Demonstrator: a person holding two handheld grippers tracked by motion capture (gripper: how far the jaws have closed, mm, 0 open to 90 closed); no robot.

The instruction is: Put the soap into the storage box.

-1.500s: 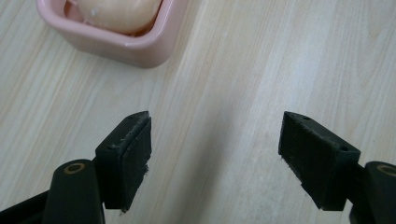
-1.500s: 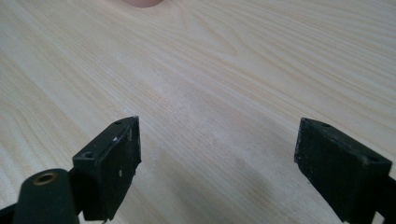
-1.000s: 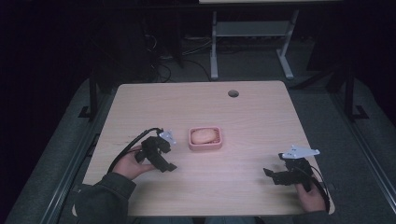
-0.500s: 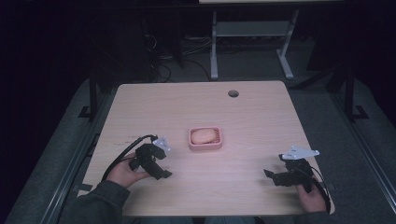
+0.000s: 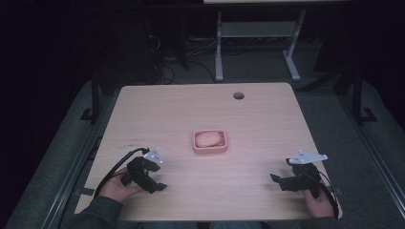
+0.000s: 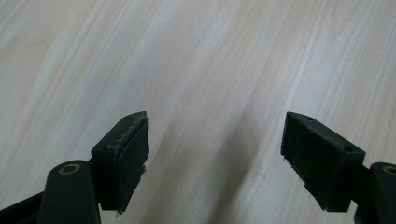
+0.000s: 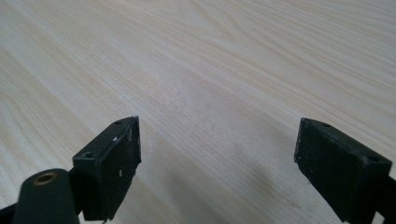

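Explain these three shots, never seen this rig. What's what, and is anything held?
No robot here: a person holds handheld tongs in each hand at a wooden table. The high view looks down from above: left tongs lower left, right tongs lower right. The other two pictures come from cameras riding on each tool, looking along its black jaws at bare wood: left tongs, right tongs. Both stand open, holding nothing. Mid-table sits a pink dish with a pale rounded lump in it.
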